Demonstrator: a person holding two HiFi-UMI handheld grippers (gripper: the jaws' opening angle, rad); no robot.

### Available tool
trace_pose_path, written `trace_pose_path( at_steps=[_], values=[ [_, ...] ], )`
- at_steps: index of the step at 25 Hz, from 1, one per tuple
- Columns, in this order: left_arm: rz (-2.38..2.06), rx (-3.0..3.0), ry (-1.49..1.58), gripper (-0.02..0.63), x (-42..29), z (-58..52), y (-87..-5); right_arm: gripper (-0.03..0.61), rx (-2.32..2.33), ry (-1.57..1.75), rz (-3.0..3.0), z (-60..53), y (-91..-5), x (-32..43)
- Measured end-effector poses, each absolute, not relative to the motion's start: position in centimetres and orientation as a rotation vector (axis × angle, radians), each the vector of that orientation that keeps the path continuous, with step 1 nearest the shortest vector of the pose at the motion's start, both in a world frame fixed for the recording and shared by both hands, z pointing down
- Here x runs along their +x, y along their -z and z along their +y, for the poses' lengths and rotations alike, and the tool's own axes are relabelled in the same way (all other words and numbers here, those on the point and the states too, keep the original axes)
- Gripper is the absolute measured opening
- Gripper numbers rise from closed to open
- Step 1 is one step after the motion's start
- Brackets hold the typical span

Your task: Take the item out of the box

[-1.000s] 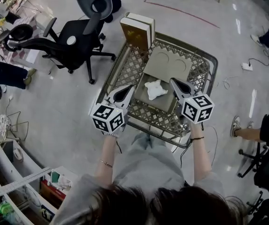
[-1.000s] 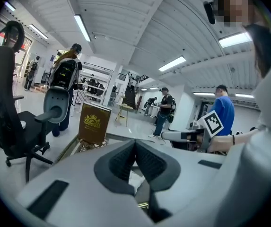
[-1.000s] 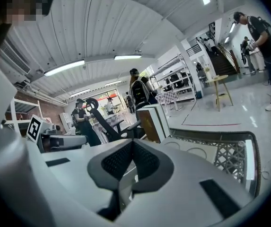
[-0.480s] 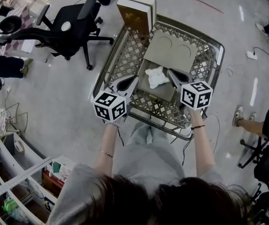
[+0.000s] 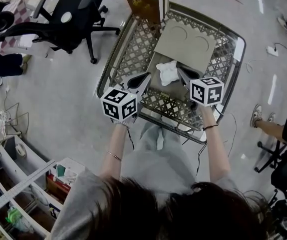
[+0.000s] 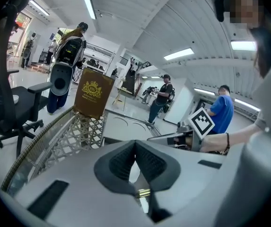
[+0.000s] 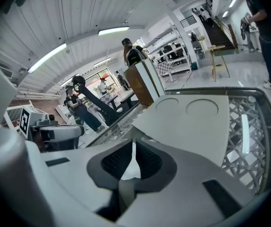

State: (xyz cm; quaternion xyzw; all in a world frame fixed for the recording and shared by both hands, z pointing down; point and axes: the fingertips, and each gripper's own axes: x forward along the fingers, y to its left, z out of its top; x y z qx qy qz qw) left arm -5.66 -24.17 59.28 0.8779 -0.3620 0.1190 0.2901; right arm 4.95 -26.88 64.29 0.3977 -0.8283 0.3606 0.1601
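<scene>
As both hands have come down over the last second, the left tool (image 5: 143, 79) and the right tool (image 5: 181, 72) now reach over the near rim of the wire cart (image 5: 133, 59), where earlier they hung above and short of it. Their tips now stand on either side of the white item (image 5: 167, 72), close to it but not touching. The item is crumpled, cloth-like or paper-like, and lies at the near end of the flat cardboard box (image 5: 156, 89). The box's open flap (image 5: 188, 43), which bears two circular marks, stretches away toward the cart's far end, where a brown carton (image 5: 146, 1) stands upright against the rim. The item has kept its place in the box throughout, so only the tools have changed position. Each tool is closed and empty. In the left gripper view the ribbed pads (image 6: 121, 162) meet at their tips, and in the right gripper view the pads (image 7: 118, 162) stand together with no more than a slit between them. A pale patch shows through each slit. It is probably the item or the box floor beyond, though the wide-angle view does not settle which. By this reading the approach is nearly complete and the extraction has not begun. At least one tool must part its jaws before it can take hold of the item, and a soft, crumpled thing of this kind would likely yield to a pinch at any raised fold.
</scene>
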Motion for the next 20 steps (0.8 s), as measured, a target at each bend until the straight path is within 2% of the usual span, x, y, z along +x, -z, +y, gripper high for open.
trace_pose_path(
  at_steps=[4,7,14,20],
  values=[
    [-0.955,2.335,-0.326,0.017,-5.6,-24.2,-60.1,0.027,1.143,-1.067,-2.328,-26.8,-65.9,5.0],
    [-0.949,2.328,-0.327,0.017,-5.7,-24.4,-60.6,0.081,1.151,-1.094,-2.301,-27.0,-66.8,5.0],
    [-0.941,2.312,-0.325,0.017,-5.7,-24.5,-61.4,0.162,1.151,-1.153,-2.242,-27.4,-68.5,4.6],
    [-0.939,2.300,-0.320,0.017,-5.9,-24.4,-62.0,0.202,1.130,-1.167,-2.192,-27.6,-70.0,4.0]
  ],
)
